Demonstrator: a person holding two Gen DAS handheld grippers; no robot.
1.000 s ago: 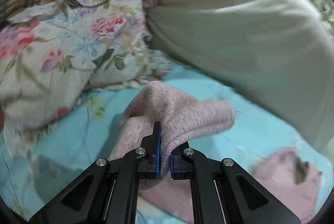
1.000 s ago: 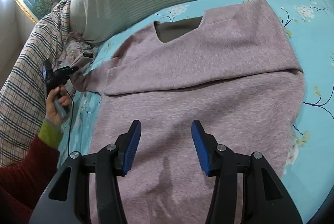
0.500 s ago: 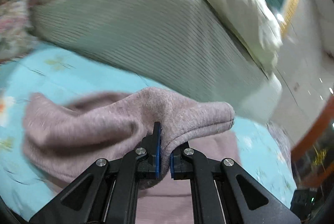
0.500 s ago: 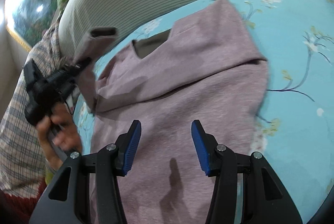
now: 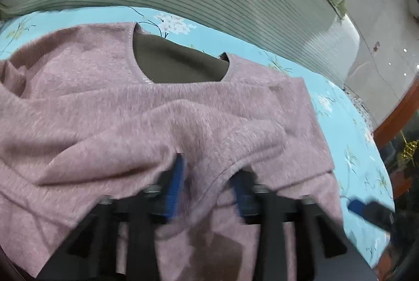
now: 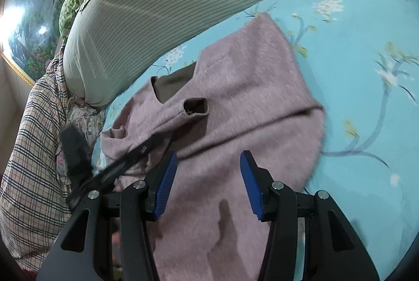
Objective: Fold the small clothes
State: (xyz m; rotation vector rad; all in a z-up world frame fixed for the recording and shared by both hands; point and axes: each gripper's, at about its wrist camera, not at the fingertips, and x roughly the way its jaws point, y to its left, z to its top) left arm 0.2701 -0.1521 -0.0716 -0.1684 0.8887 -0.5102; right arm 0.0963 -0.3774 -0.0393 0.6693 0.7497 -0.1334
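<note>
Both claws (left (image 5: 207,184), right (image 6: 208,181)) gape above the sweater (image 6: 235,108).

Left claw (image 5: 207,184) blurred, parted; right claw (image 6: 208,181) wide apart

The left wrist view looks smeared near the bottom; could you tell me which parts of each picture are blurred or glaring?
Left wrist view: the left tool is motion-blurred, while the sweater neckline is fairly sharp. Right wrist view: the right tool is crisp; glare washes out the painting at upper left.
</note>
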